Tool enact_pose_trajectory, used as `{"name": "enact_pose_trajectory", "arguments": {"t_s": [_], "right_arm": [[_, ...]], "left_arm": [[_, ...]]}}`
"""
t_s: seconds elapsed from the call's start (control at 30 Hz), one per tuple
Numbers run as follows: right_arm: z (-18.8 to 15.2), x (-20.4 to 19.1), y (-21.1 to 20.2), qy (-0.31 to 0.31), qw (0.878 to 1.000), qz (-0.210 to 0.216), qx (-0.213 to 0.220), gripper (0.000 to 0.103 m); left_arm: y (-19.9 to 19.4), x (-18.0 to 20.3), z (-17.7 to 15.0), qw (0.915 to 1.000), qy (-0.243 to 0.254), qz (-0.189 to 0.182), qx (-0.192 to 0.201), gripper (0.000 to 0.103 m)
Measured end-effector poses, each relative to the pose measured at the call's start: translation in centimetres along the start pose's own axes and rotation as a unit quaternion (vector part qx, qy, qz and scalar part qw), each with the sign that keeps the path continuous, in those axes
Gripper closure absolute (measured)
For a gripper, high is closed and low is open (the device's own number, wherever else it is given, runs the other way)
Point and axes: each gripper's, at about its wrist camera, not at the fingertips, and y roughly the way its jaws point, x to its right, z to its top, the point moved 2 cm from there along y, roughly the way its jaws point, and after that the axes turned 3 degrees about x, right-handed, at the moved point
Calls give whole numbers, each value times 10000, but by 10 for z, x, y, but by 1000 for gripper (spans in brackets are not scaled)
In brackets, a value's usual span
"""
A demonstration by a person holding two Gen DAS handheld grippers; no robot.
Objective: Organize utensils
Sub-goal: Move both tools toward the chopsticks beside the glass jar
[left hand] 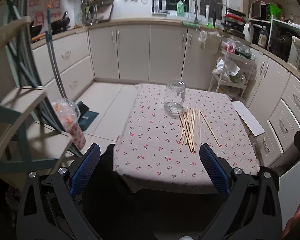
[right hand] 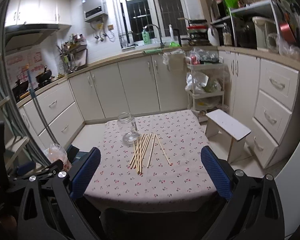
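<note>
Wooden chopsticks lie loose on the cherry-print tablecloth, most in a rough bundle and two strays just beside it, all next to the glass jar, which looks empty and stands near the table's far side. Nothing seems sorted yet, so the whole job is judged to remain. The left gripper and the right gripper both hover short of the table's near edge, jaws spread wide, holding and touching nothing.
</note>
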Motion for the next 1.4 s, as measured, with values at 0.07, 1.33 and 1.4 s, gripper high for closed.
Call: {"name": "enact_pose_trajectory", "arguments": {"t_s": [0.07, 1.33, 1.4], "right_arm": [[3, 2, 15, 5, 10000, -7, -74, 7], [-60, 47, 340, -934, 9681, 189, -2317, 55], [-62, 47, 344, -945, 9672, 177, -2349, 55]], "left_arm": [[19, 7, 4, 9999, 47, -16, -99, 8], [362, 93, 18, 9883, 147, 154, -1511, 11], [371, 100, 15, 9873, 246, 122, -1565, 15]]}}
